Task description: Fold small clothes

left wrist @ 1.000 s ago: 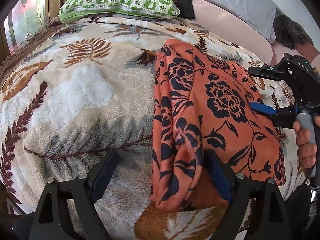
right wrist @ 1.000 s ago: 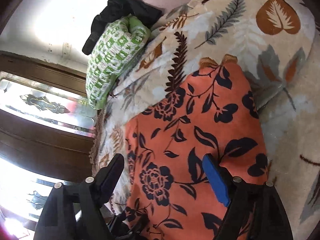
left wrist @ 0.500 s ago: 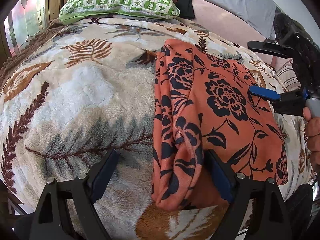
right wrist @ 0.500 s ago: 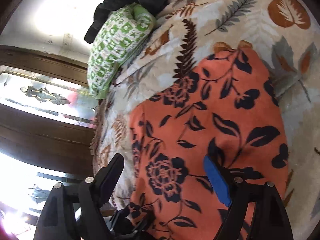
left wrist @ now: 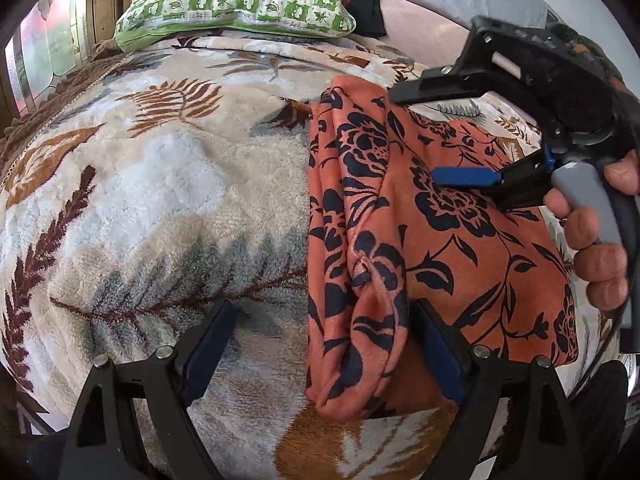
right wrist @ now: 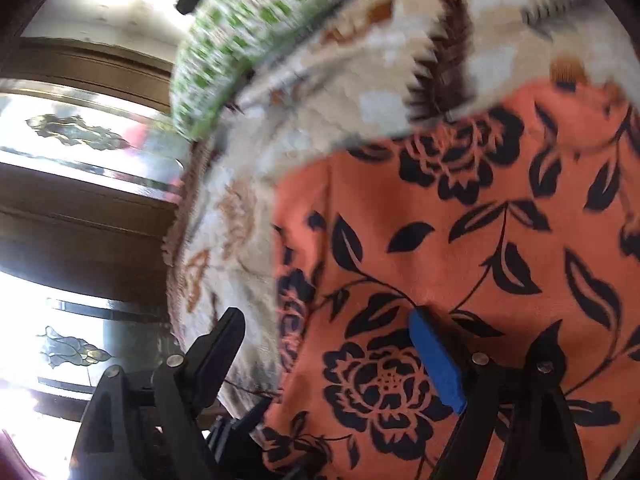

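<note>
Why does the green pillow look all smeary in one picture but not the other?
Right wrist view: the pillow and blanket are streaked by motion blur, and the window glares white. Left wrist view: the pillow is sharp, evenly lit; the fisheye just bulges the blanket.

- Garment [left wrist: 436, 240]: orange with black roses, leaves and thin stems.
- Blanket [left wrist: 168, 200]: cream plush with brown ferns, grey-blue fronds and rust-orange leaves.
- Pillow [left wrist: 236, 0]: white and green checks with small leaf prints.
- Right gripper [left wrist: 436, 132]: black with a blue pad and a grey handle.
- Left gripper [left wrist: 320, 344]: black with dark blue pads.
</note>
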### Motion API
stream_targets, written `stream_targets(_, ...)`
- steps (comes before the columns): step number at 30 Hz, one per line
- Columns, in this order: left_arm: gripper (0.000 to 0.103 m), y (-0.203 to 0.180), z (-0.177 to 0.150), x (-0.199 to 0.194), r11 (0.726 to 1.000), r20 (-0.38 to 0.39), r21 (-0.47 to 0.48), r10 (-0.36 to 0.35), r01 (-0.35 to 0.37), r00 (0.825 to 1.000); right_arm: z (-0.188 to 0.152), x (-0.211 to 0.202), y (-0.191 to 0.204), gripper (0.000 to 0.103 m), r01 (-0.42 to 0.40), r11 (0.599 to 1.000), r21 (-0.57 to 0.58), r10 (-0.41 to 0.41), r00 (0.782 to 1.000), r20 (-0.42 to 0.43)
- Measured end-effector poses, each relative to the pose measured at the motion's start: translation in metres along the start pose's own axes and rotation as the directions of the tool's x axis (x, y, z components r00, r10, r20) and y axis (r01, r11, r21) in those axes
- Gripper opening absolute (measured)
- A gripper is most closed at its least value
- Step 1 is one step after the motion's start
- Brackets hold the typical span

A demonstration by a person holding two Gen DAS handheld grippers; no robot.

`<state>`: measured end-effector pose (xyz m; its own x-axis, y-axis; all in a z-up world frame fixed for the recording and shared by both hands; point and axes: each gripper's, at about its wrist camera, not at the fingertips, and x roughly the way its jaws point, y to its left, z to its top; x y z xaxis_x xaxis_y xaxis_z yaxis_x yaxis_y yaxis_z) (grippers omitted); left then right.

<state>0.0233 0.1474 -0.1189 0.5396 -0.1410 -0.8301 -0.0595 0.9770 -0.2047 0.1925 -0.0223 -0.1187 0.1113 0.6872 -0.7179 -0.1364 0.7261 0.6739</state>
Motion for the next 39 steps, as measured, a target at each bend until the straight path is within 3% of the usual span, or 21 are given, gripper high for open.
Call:
stream_targets(3, 0.090, 0.002, 0.002, -0.005, 1.000, 0.013, -0.014, -0.010, 0.010, 1.000, -0.013, -0.032, 0.010, 0.086, -0.051, 0.998, -0.042, 0.053, 0.997, 0.052)
stream_targets(6, 0.090, 0.008, 0.012, -0.028, 0.996, 0.118, -0.056, -0.067, 0.074, 0.991, -0.039, -0.079, -0.010, 0.086, -0.034, 0.999, -0.041, 0.040, 0.989, 0.143)
stream_targets(8, 0.090, 0.011, 0.024, -0.034, 0.989, 0.134, -0.081, -0.113, 0.125, 0.985, -0.059, -0.113, -0.038, 0.086, 0.005, 1.000, -0.010, -0.003, 0.975, 0.220)
stream_targets(11, 0.090, 0.015, 0.049, -0.016, 0.976, 0.082, -0.110, -0.178, 0.186, 0.981, -0.076, -0.138, -0.094, 0.086, 0.015, 0.993, 0.114, -0.045, 0.964, 0.264)
stream_targets(14, 0.090, 0.016, 0.069, 0.020, 0.967, -0.022, -0.151, -0.211, 0.205, 0.977, -0.071, -0.132, -0.126, 0.087, -0.042, 0.985, 0.167, -0.001, 0.968, 0.252)
stream_targets(16, 0.088, 0.011, 0.069, 0.046, 0.952, -0.097, -0.174, -0.271, 0.251, 0.958, -0.062, -0.117, -0.128, 0.087, -0.052, 0.986, 0.158, 0.013, 0.971, 0.237)
stream_targets(17, 0.081, 0.003, 0.068, 0.053, 0.965, -0.118, -0.133, -0.240, 0.224, 0.964, -0.056, -0.104, -0.128, 0.086, -0.059, 0.987, 0.150, 0.028, 0.979, 0.200)
stream_targets(18, 0.074, -0.007, 0.066, 0.052, 0.978, -0.128, -0.082, -0.201, 0.192, 0.971, -0.050, -0.088, -0.127, 0.077, -0.047, 0.988, 0.148, 0.025, 0.989, 0.146)
stream_targets(19, 0.046, -0.013, 0.067, 0.050, 0.971, -0.140, -0.074, -0.237, 0.229, 0.961, -0.045, -0.080, -0.120, 0.058, -0.004, 0.992, 0.123, -0.011, 0.993, 0.121)
stream_targets(20, 0.037, -0.017, 0.069, 0.045, 0.971, -0.140, -0.080, -0.235, 0.225, 0.962, -0.041, -0.076, -0.111, 0.049, 0.008, 0.996, 0.084, -0.016, 0.995, 0.100)
stream_targets(21, 0.033, -0.023, 0.071, 0.040, 0.978, -0.126, -0.052, -0.209, 0.203, 0.970, -0.037, -0.079, -0.101, 0.037, 0.016, 0.999, 0.042, -0.020, 0.995, 0.094)
stream_targets(24, 0.030, -0.039, 0.085, 0.020, 0.971, -0.054, -0.044, -0.238, 0.236, 0.970, -0.031, -0.108, -0.070, 0.033, 0.049, 0.994, -0.096, -0.035, 0.989, 0.142)
stream_targets(28, 0.032, -0.090, 0.118, -0.004, 0.962, 0.074, 0.036, -0.272, 0.270, 0.959, -0.016, -0.172, -0.056, 0.033, 0.088, 0.978, -0.188, -0.034, 0.961, 0.273)
stream_targets(31, 0.044, -0.122, 0.131, 0.028, 0.964, 0.040, 0.029, -0.267, 0.266, 0.963, 0.005, -0.201, -0.088, 0.036, 0.082, 0.985, -0.152, -0.032, 0.951, 0.307)
stream_targets(32, 0.052, -0.128, 0.130, 0.046, 0.971, 0.010, 0.021, -0.238, 0.238, 0.971, 0.010, -0.204, -0.107, 0.040, 0.079, 0.990, -0.118, -0.037, 0.946, 0.322)
stream_targets(33, 0.057, -0.133, 0.128, 0.067, 0.982, -0.034, 0.021, -0.189, 0.190, 0.981, 0.015, -0.202, -0.130, 0.053, 0.101, 0.992, -0.069, -0.073, 0.941, 0.331)
stream_targets(35, 0.065, -0.131, 0.116, 0.093, 0.993, -0.096, 0.034, -0.108, 0.111, 0.990, 0.019, -0.186, -0.173, 0.082, 0.227, 0.971, 0.076, -0.239, 0.928, 0.287)
stream_targets(36, 0.065, -0.127, 0.110, 0.091, 0.991, -0.078, 0.019, -0.132, 0.134, 0.988, 0.014, -0.182, -0.189, 0.081, 0.281, 0.951, 0.128, -0.306, 0.914, 0.267)
stream_targets(38, 0.070, -0.121, 0.101, 0.074, 0.996, -0.034, 0.030, -0.085, 0.086, 0.996, -0.003, -0.189, -0.195, 0.081, 0.272, 0.953, 0.131, -0.299, 0.905, 0.301)
stream_targets(39, 0.070, -0.120, 0.097, 0.064, 0.997, -0.011, 0.041, -0.060, 0.061, 0.998, -0.011, -0.196, -0.187, 0.081, 0.283, 0.952, 0.118, -0.306, 0.889, 0.340)
